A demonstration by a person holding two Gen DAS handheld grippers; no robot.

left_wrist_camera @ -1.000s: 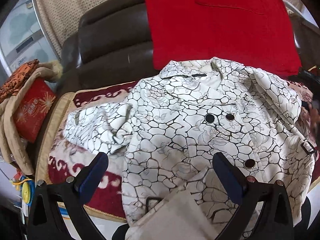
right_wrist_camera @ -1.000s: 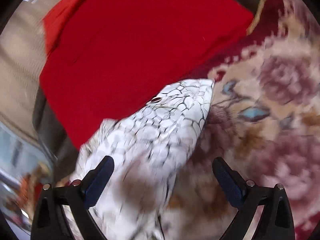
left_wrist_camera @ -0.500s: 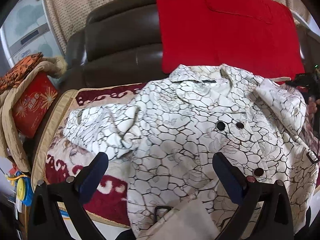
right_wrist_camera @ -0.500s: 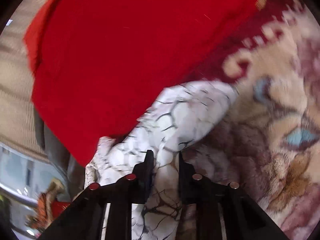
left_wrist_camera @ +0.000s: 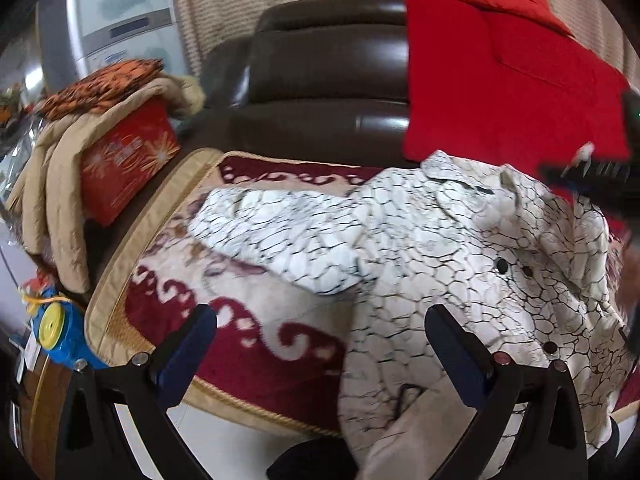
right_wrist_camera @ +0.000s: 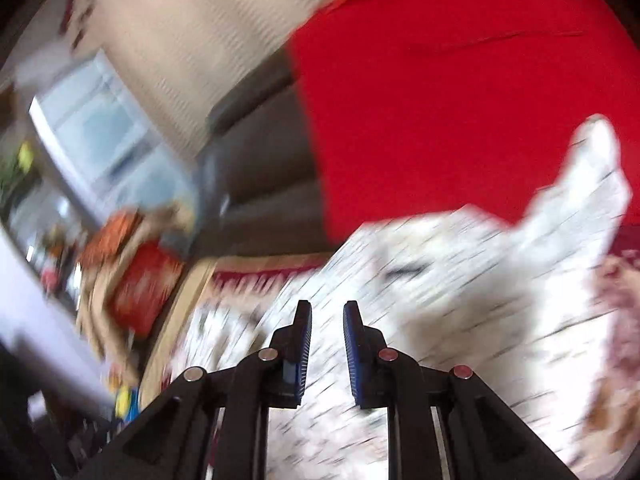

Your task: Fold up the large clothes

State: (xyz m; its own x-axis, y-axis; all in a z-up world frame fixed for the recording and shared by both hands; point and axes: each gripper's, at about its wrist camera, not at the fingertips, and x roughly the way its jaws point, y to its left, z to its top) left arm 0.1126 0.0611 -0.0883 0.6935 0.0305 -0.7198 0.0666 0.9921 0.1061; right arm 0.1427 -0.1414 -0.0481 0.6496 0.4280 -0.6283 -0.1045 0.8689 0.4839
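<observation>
A white jacket (left_wrist_camera: 420, 248) with a black crackle print and dark buttons lies spread on a red and cream patterned blanket (left_wrist_camera: 248, 320). Its left sleeve (left_wrist_camera: 272, 232) stretches toward the left. My left gripper (left_wrist_camera: 320, 344) is open and empty, hovering above the jacket's lower left edge. My right gripper (right_wrist_camera: 327, 344) has its jaws nearly closed with white jacket fabric (right_wrist_camera: 440, 300) between them; this view is heavily blurred. The right gripper also shows at the right edge of the left wrist view (left_wrist_camera: 592, 176), over the jacket's right shoulder.
A red cloth (left_wrist_camera: 500, 80) hangs over the dark brown leather sofa back (left_wrist_camera: 320, 68). At the left stand a red box (left_wrist_camera: 128, 160) under a beige padded coat (left_wrist_camera: 60, 184) and an orange cushion (left_wrist_camera: 104, 84). A blue and yellow toy (left_wrist_camera: 56, 332) sits beside the blanket's edge.
The right gripper closed on the jacket's right sleeve and swung it up and leftward. The left gripper's view shifted left; it stayed open.
</observation>
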